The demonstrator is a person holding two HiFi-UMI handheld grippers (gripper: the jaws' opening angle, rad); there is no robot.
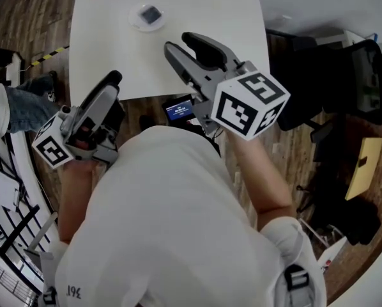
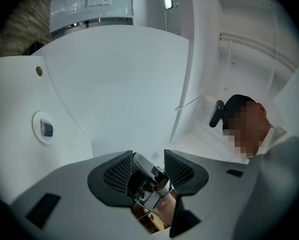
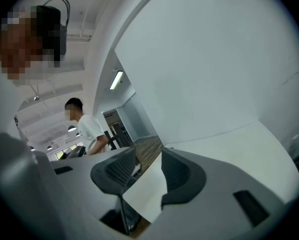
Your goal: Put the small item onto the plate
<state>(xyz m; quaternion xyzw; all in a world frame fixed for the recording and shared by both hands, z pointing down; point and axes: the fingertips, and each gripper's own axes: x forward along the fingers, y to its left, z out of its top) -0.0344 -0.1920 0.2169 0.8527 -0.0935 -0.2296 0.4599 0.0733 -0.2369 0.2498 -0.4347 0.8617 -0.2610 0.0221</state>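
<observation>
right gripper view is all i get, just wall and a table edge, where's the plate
observer: In the head view the plate sits near the far edge of the white table, ahead and to the left of the right gripper.
operator: is the small item on it
observer: Yes, a small dark item lies in the middle of the plate.
operator: and the left gripper, holding anything
observer: No. In the left gripper view, the left gripper has its jaws apart with nothing gripped between them.
</observation>
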